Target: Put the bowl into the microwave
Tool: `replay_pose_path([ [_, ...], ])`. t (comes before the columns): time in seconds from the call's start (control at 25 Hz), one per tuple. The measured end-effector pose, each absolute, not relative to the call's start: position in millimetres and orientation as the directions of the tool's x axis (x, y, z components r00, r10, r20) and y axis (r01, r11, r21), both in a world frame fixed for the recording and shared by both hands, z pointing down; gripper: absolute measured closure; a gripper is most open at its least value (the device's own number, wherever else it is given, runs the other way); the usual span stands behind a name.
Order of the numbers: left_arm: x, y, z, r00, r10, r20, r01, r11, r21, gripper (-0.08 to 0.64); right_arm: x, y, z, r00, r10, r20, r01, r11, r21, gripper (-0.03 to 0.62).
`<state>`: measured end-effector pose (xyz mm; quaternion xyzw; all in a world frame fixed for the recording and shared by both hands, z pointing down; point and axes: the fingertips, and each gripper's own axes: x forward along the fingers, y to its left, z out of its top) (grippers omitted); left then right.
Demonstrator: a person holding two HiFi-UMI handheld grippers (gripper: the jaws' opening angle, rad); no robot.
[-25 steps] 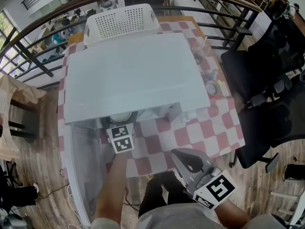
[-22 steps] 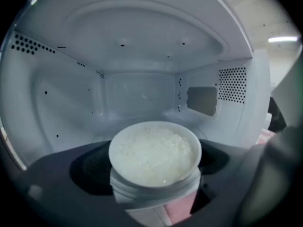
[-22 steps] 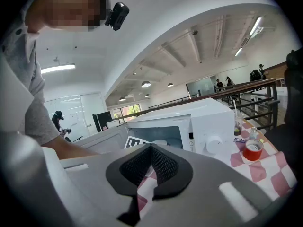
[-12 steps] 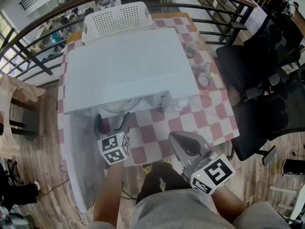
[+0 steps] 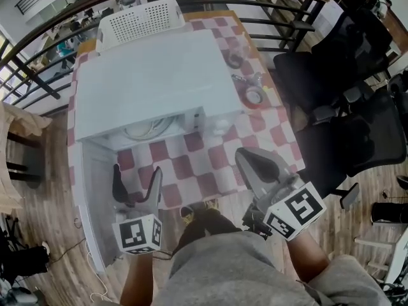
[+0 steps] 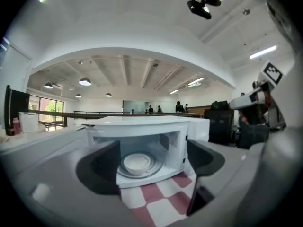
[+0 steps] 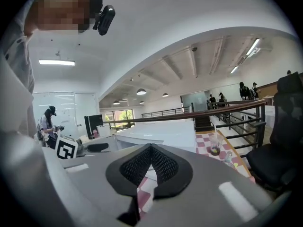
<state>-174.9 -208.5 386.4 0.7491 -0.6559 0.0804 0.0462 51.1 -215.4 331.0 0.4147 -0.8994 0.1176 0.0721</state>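
- The bowl [image 6: 137, 162] sat upright on the round tray inside the microwave [image 5: 153, 75], which stood at the far left of the tabletop [image 5: 210, 171].
- The microwave door [image 5: 92, 203] hung open along the tabletop's left edge.
- The left gripper [image 5: 136, 174] had been at the microwave's mouth a second earlier. It was now drawn back over the near edge of the tabletop, clear of the oven.
- Its jaws stood wide with nothing between them and had just been closing slightly.
- The right gripper [image 5: 243, 155] remained over the near right edge, as before, with its jaws pressed together and holding nothing.
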Motion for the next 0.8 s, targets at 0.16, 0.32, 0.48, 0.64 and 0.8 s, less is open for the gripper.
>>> replay_pose_path([
  [0.16,-157,-189,355,0.199,-0.969,0.144,-0.979,-0.202,-0.007,0.179,63,-217,321,-0.621,-0.753,0.217,-0.783,0.609,-0.126,0.592],
  [0.32,-150,-177,325,0.231,-0.97,0.081,-0.973,-0.23,0.012,0.38,70,-218,312,-0.609,-0.767,0.203,-0.793,0.598,-0.117,0.592],
  [0.48,-149,-179,299,0.263,-0.964,0.037,-0.964,-0.262,0.035,0.549,71,-218,306,-0.606,-0.771,0.194,-0.795,0.596,-0.114,0.592],
  [0.64,-146,-181,286,0.284,-0.959,0.017,-0.957,-0.283,0.055,0.549,68,-217,308,-0.61,-0.768,0.198,-0.792,0.601,-0.109,0.592],
  [0.8,-146,-183,283,0.277,-0.961,0.02,-0.96,-0.275,0.058,0.549,64,-218,309,-0.607,-0.767,0.205,-0.793,0.603,-0.093,0.592],
])
